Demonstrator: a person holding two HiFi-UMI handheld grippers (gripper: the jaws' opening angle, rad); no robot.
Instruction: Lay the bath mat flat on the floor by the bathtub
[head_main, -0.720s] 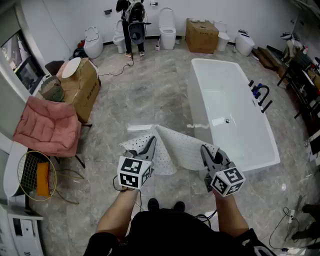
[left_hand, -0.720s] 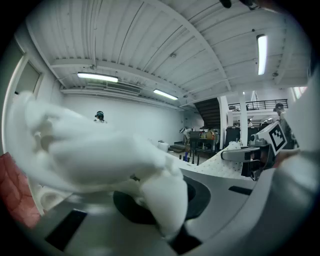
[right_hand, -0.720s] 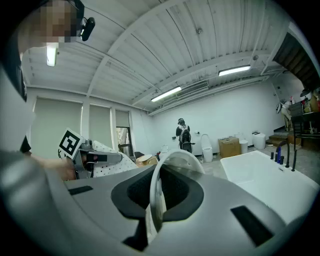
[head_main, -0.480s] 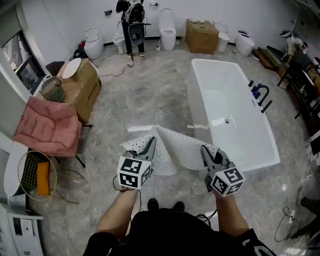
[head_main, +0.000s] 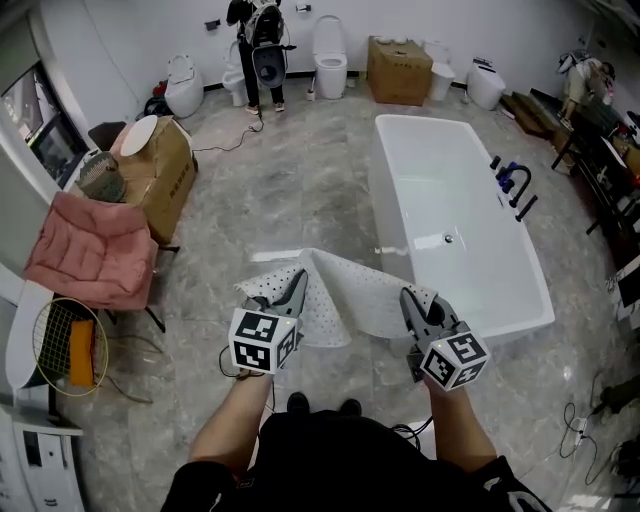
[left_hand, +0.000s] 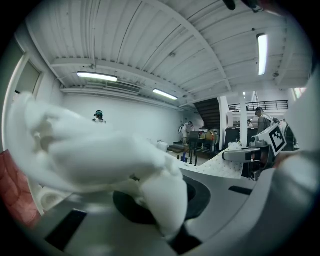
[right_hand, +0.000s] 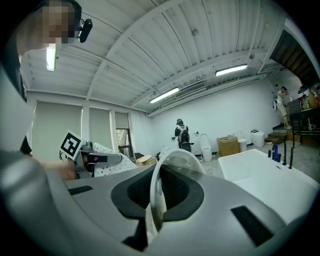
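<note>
Shows a white perforated bath mat (head_main: 355, 300) slung in the air between two hand-held grippers, just beside the near long side of the bathtub (head_main: 450, 230) and toward its near end; not yet laid on the grey marble floor (head_main: 300, 190) beside the tub.

Marks the left gripper (head_main: 298, 285) as clamped on a thick bunched wad of the mat's edge away from the tub, with folds of it (left_hand: 155, 200) filling the jaws in the left gripper view; marks the right gripper (head_main: 412, 300) as pinched almost flat on a thin looped edge (right_hand: 156, 200) at the tub side.

Hangs slack and doubled between the two grips (ridged at the middle, with a flap drooping toward the person); far from flat, so judged an early stage of the laying.

Hazards from here, as judgements only:
- laying the mat doubled; caused by lowering before drawing the grippers apart along the tub's side;
- losing the tub-side edge; caused by pulling taut against so slight a pinch in the right gripper;
- snagging or draping on the tub's rim; caused by the right grip hanging so near the tub wall;
- dropping a crumpled corner away from the tub; caused by releasing the left wad without first shaking it out;
- treading on the hem; caused by the shoes (head_main: 297, 403) standing just behind the hanging flap, on the side away from the tub's far end.
</note>
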